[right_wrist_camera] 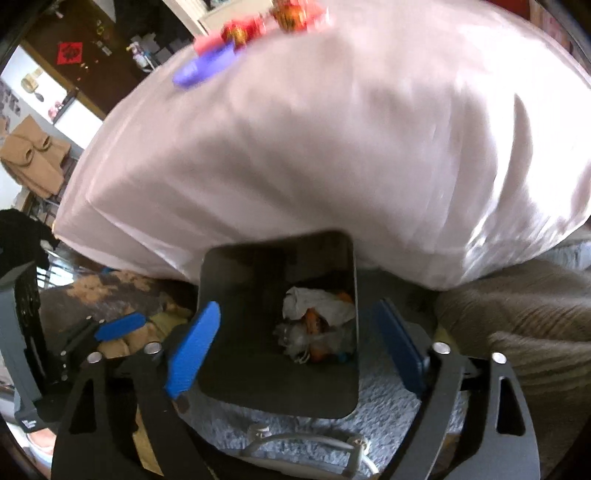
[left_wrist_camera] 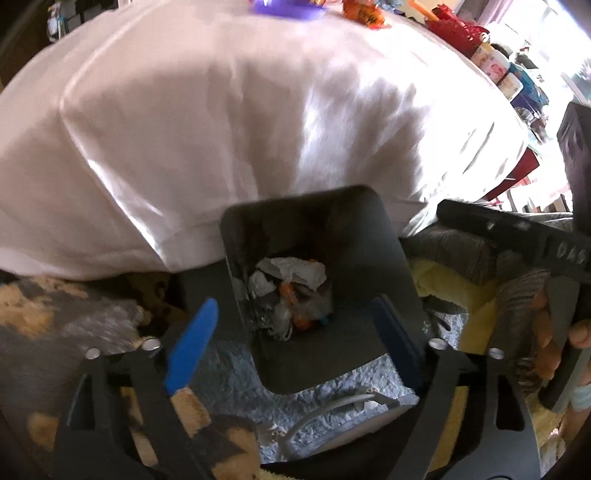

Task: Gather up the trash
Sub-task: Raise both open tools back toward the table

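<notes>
left wrist cam: I look steeply down, close over the dark bin, white cloth behind | right wrist cam: same steep, close look, bin centred | shared: bin, cloth, pale rug; I see the left gripper at my right view's left edge

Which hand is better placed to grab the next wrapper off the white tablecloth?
Probably the right. Both grippers, left and right, hang open and empty over the dark trash bin, but the red-and-gold wrappers beside the purple item look nearer in the right wrist view.
</notes>
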Demonstrator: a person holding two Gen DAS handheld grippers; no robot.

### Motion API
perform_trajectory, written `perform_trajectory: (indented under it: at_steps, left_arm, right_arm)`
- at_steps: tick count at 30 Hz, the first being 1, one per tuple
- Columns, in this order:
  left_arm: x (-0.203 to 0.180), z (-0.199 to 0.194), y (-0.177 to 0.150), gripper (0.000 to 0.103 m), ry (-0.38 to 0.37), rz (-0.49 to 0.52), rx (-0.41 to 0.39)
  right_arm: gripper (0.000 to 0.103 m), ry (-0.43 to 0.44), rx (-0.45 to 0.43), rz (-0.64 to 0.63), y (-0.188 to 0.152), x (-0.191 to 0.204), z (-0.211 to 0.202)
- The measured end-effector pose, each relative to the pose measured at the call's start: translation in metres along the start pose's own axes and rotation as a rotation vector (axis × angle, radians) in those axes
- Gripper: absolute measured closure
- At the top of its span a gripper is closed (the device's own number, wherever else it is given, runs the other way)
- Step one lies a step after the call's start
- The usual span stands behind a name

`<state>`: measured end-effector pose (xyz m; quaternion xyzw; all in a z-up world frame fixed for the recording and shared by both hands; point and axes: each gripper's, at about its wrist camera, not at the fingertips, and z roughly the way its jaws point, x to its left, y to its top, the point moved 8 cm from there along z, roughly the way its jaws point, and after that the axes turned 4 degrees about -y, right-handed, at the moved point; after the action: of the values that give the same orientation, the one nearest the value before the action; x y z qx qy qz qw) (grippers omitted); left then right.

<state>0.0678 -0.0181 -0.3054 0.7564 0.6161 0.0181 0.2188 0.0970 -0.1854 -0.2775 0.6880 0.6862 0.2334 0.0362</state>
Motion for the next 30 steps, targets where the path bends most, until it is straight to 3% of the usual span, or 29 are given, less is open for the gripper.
perform_trajectory:
  at_steps: [3, 7, 14, 19, 30]
  left_arm:
    - [-0.004, -0.02, 0.018, 0.01, 0.024, 0.029, -0.046]
    - [-0.006, -0.047, 0.047, 0.008, 0.048, 0.059, -0.114]
    - [0.007, -0.07, 0.108, 0.008, 0.091, 0.073, -0.167]
    - [0.012, -0.055, 0.143, 0.008, 0.063, 0.058, -0.143]
    - [0.02, -0.012, 0.201, 0.008, 0.078, 0.03, -0.128]
  right_arm:
    - [0.007, -0.013, -0.069, -0.017, 0.025, 0.0, -0.026]
    - [0.005, -0.042, -0.148, -0.034, 0.059, -0.005, -0.052]
    - [0.005, -0.108, -0.213, -0.064, 0.115, -0.019, -0.062]
    - [0.005, -0.123, -0.203, -0.05, 0.146, -0.026, -0.044]
    - [0.01, -0.149, -0.187, -0.115, 0.199, -0.01, 0.001]
